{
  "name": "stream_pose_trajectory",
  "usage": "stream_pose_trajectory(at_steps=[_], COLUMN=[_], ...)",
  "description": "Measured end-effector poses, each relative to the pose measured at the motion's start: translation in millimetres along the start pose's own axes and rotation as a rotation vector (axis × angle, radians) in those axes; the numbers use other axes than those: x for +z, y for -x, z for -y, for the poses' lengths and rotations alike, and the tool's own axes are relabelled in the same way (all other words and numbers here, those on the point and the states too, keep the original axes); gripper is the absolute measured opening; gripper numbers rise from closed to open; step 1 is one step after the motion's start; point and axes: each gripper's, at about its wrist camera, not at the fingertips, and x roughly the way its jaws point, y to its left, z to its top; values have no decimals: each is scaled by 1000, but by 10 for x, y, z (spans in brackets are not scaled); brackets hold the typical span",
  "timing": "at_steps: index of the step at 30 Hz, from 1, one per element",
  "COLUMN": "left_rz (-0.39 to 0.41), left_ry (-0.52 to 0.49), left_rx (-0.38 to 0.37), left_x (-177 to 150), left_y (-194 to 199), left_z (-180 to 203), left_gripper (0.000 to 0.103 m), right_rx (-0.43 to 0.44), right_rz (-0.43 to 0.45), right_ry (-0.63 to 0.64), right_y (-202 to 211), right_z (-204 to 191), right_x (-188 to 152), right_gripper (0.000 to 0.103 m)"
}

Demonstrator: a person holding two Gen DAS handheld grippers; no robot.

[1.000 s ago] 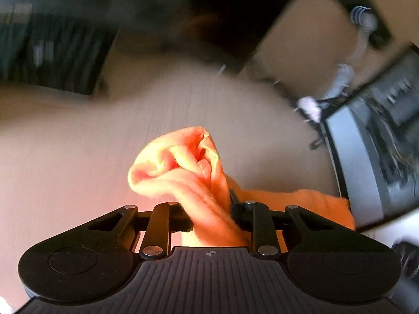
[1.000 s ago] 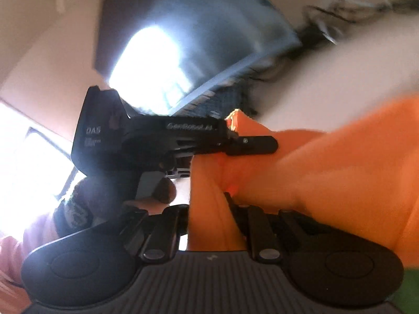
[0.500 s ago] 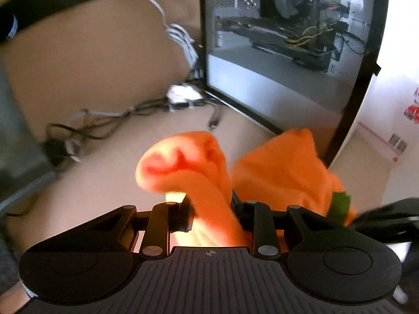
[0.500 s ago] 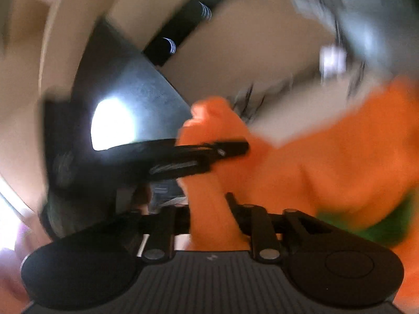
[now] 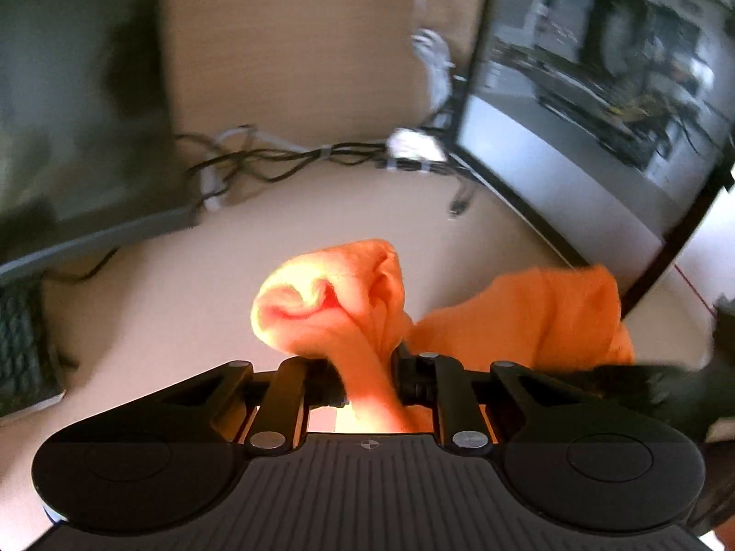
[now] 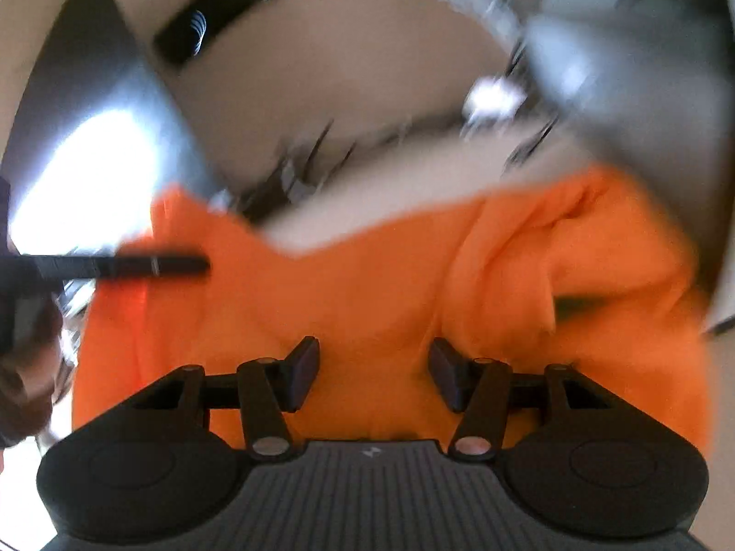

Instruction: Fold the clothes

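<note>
At the far left of the left wrist view a dark monitor (image 5: 69, 105) leans over the beige desk (image 5: 151, 321), with the corner of a keyboard (image 5: 23, 344) below it. A tangle of black and white cables (image 5: 285, 160) runs across the desk towards a white plug (image 5: 415, 147). In the middle, the left gripper (image 5: 367, 367) is clamped tight on a bunched fold of the orange garment (image 5: 330, 303); the cloth rises out of the closed jaws and curls over to the left in a soft roll. More of the same cloth spreads away to the right (image 5: 542, 317), so its long axis runs roughly left to right across the view, hanging between the two tools above the desk. Behind it at the right stands an open computer case (image 5: 597, 92) with its parts visible, though blurred.

In the right wrist view, motion blur softens most of the scene. At the left edge the dark tip of the left gripper (image 6: 183, 265) bites into the garment's left end. The garment (image 6: 390, 284) stretches as a wide orange band from there across to the right edge, its upper hem dipping in a shallow notch at the middle. Whether it touches the desk cannot be told. The right gripper (image 6: 373, 369) stands wide apart, its two pads (image 6: 303, 367) clear of each other with cloth lying in front of and between them but not pinched. Above, the blurred cables (image 6: 321, 156) and the desk (image 6: 344, 69) show pale.
</note>
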Motion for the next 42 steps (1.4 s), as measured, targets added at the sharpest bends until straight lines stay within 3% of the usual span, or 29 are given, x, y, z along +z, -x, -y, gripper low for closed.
stream_pose_trajectory(at_steps=[4,9,13,18,21,23,25,29,33,36,40,42], left_rz=[0,-4,-57,-130,-145,-159,-172,-195,-172,-96,-18,-13], left_ry=[86,195,308,473,485,495,485,495,560,539,511,509], left_rx=[15,30,-21,-78,-113,-161,-188,-249,-284,-261,-205,-159], left_x=[-62,-129,-187,-227,-124,-46,24,59,20,-12,-148,-319], left_y=[119,242,-31,-404,-537,-634,-712,-768,-662,-336,38,133], left_z=[-247,-536,-661,-805,-769,-722,-651,-622,-774,-888,-1052,-1146], left_gripper=[18,18,25,28,54,87,93,93,93,93,92,81], right_rx=[112,156,106,73,63,135,223,282,264,177,161,152], right_rz=[-86,-144,-95,-42,15,9,-11,-26,-83,-135,-150,-151], right_ry=[149,344,474,538,541,418,257,90,105,179,221,238], right_y=[-609,-1052,-1056,-859,-492,-334,-218,-218,-499,-757,-816,-785], right_z=[-380,-967,-1123,-1112,-1051,-949,-838,-766,-807,-880,-875,-883], right_x=[87,60,-133,-51,-3,53,111,101,76,19,-6,3], right_gripper=[54,55,55,55,57,57,57,56,34,32,31,31])
